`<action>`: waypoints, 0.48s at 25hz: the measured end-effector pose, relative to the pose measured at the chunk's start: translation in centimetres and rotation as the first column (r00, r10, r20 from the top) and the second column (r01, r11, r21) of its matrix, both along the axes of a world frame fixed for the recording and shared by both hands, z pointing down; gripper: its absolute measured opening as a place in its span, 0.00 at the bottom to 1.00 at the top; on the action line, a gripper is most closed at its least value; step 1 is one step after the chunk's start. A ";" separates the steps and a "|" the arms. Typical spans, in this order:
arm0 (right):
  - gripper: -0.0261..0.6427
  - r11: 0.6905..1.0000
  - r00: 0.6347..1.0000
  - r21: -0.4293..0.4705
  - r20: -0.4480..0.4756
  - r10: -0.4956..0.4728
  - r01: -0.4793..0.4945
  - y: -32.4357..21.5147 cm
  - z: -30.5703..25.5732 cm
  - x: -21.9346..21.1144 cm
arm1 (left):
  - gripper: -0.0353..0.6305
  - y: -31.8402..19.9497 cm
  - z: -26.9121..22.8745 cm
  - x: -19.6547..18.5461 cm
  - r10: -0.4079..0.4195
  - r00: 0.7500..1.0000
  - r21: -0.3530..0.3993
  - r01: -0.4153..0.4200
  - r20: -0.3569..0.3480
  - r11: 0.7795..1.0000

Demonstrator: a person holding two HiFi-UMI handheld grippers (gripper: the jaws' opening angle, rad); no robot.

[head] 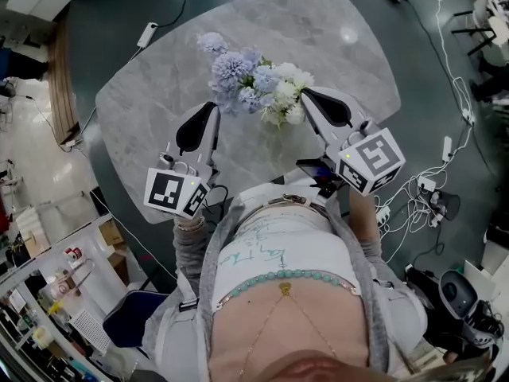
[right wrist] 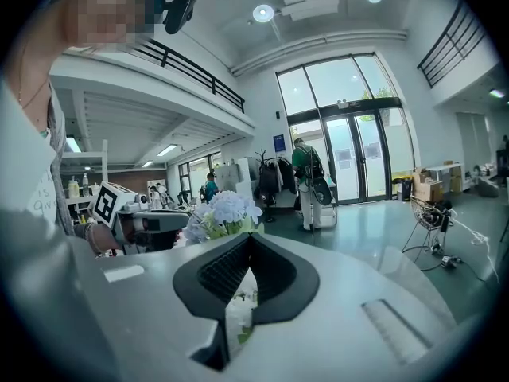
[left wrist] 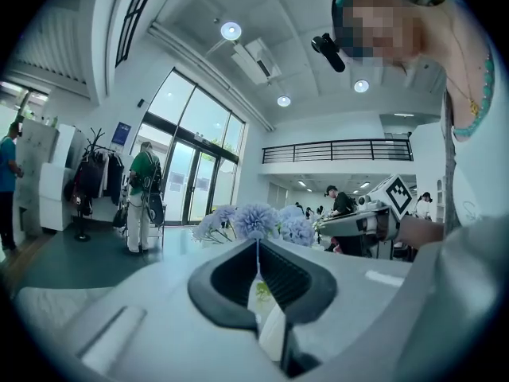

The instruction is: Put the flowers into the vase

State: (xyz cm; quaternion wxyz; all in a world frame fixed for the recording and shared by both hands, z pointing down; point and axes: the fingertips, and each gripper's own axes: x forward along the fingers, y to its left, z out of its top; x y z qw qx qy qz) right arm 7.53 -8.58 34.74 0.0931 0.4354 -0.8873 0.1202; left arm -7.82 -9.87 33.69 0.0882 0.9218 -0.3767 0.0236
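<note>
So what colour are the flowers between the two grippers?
Pale lavender-blue and white flowers, clearest in the head view.

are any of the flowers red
No, in the head view the flowers over the grey table are pale blue, lilac and white, with no red bloom among them.

The flowers (head: 258, 86) are forming one loose bunch over the middle of the table (head: 334, 46): pale blue, round, ruffled heads are sitting toward the table's left and far side, and small white blooms with green leaves are crowding its right, near side. What is bearing the bunch is not showing.
</note>
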 end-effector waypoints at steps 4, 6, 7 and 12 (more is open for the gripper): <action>0.08 1.000 1.000 -0.001 0.005 -0.013 0.013 0.4 0.1 -0.2 | 0.06 1.2 0.3 0.0 -0.018 1.000 -0.016 0.018 -0.009 1.000; 0.08 1.000 1.000 -0.005 0.007 -0.021 0.021 0.4 0.2 -0.4 | 0.06 1.7 0.5 0.2 -0.021 1.000 -0.028 0.021 -0.007 0.999; 0.08 1.000 1.000 -0.009 0.005 -0.026 0.026 0.4 0.3 -0.5 | 0.06 1.9 0.6 0.3 -0.022 1.000 -0.033 0.022 -0.005 0.999; 0.08 0.998 0.998 -0.021 -0.023 -0.062 0.061 0.4 0.6 -1.1 | 0.06 2.9 0.9 1.1 -0.024 1.000 -0.041 0.024 0.007 0.999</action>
